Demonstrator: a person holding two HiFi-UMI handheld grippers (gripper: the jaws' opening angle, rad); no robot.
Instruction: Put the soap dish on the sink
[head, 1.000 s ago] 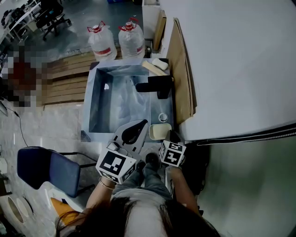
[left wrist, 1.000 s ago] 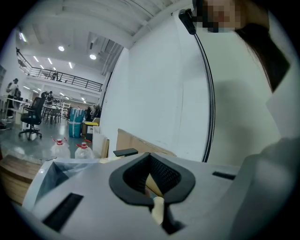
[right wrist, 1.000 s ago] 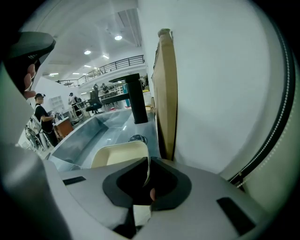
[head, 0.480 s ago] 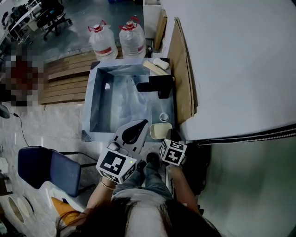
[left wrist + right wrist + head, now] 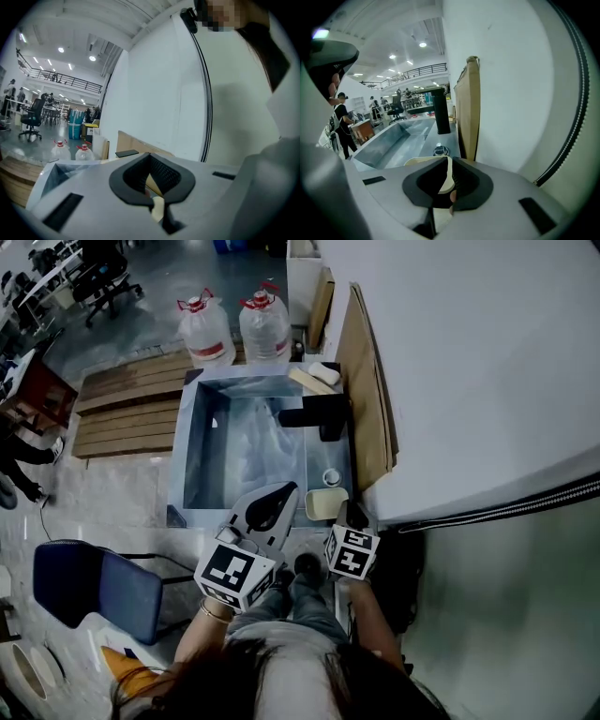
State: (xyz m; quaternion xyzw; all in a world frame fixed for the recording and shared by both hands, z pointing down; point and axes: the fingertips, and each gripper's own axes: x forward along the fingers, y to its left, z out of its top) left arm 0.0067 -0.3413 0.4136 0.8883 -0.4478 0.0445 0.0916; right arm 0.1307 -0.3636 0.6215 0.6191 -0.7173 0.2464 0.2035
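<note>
The cream soap dish (image 5: 323,504) rests on the steel sink's near right corner, on its rim (image 5: 328,451). My right gripper (image 5: 345,516) is shut on the dish's near edge. In the right gripper view the cream rim (image 5: 419,161) runs in between the jaws of the right gripper (image 5: 449,174). My left gripper (image 5: 279,495) hovers over the sink's near edge, just left of the dish, shut with nothing in it. In the left gripper view the left gripper (image 5: 151,157) has its pads together, and a bit of the dish shows beyond them.
A black faucet (image 5: 319,413) stands on the right rim, with a small round cap (image 5: 330,477) between it and the dish. A white soap bar (image 5: 325,369) lies at the far corner. Cardboard (image 5: 367,390) leans on the white wall. Two water bottles (image 5: 208,329) stand behind; a blue chair (image 5: 94,582) is on the left.
Both grippers and the dish stay where they were. Only the head view has shifted slightly.
</note>
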